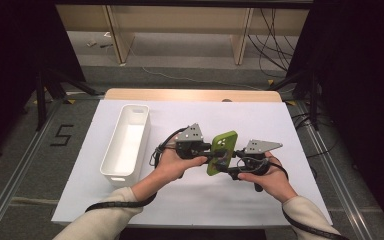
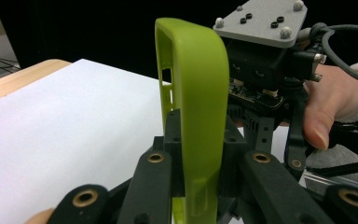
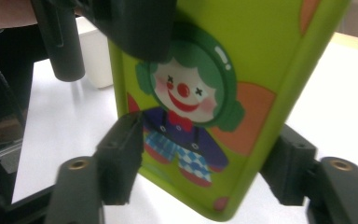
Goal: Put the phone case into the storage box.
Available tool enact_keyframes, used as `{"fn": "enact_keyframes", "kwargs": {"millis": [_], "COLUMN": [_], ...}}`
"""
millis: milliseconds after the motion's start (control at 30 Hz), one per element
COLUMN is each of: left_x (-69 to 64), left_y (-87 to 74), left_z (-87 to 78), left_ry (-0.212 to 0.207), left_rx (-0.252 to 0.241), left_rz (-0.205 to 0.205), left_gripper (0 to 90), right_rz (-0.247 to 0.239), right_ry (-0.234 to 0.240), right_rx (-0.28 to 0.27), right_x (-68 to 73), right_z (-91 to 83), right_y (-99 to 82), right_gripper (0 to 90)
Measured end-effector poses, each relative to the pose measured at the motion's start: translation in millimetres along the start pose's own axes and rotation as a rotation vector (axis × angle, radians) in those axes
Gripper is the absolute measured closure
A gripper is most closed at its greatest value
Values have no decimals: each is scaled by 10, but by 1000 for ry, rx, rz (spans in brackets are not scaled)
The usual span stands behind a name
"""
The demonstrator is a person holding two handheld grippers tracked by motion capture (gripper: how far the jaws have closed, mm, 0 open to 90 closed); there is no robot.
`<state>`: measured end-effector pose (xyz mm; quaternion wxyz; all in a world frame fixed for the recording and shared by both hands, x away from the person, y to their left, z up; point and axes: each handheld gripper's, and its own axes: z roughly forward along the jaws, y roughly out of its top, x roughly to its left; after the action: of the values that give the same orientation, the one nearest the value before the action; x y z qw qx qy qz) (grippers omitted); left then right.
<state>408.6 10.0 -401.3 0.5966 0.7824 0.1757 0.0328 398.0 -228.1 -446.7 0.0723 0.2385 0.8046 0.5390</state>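
— What do I hold, and where is it?

— My left gripper (image 1: 211,151) is closed on the edge of one green phone case (image 1: 222,152), which stands upright above the white table sheet (image 1: 260,120), between my two hands. In the left gripper view I see the case (image 2: 200,107) edge-on, clamped between the jaws.

— And the right one?

— My right gripper (image 1: 231,167) has its jaws around the case, one at each long side. The right gripper view shows the printed clown on the case (image 3: 214,79); the high view does not show it. The left jaw seems to touch the edge and the right one stands a little apart, so I cannot tell if it grips.

— What else is there?

— One white bin (image 1: 126,142) lies at the left, well apart. Two grey plates sit on the grippers. The left gripper's dark body covers the top of the case in the right gripper view.
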Motion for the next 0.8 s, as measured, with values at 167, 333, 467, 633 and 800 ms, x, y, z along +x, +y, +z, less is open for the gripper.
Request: {"fn": "enact_keyframes", "kwargs": {"millis": [167,333,467,633,800], "left_x": [29,63,83,55,32], "left_y": [3,-3,6,34,67], "left_z": [-8,-32,-48,-55,-67], "left_ry": [20,35,48,91,165], "left_rx": [-23,-43,-57,-72,-82], "left_rz": [5,-1,-4,-14,-43], "left_gripper": [776,774,705,537,294], "right_rz": [37,48,65,75,74], "right_ry": [24,45,69,77,35], "right_rx": [-6,8,6,-11,-10], "right_x": [-40,-46,-53,-15,45], "right_z": [-27,-46,-71,-79,-67], "right_y": [-14,-7,6,41,74], "right_gripper": [527,624,726,782,784]}}
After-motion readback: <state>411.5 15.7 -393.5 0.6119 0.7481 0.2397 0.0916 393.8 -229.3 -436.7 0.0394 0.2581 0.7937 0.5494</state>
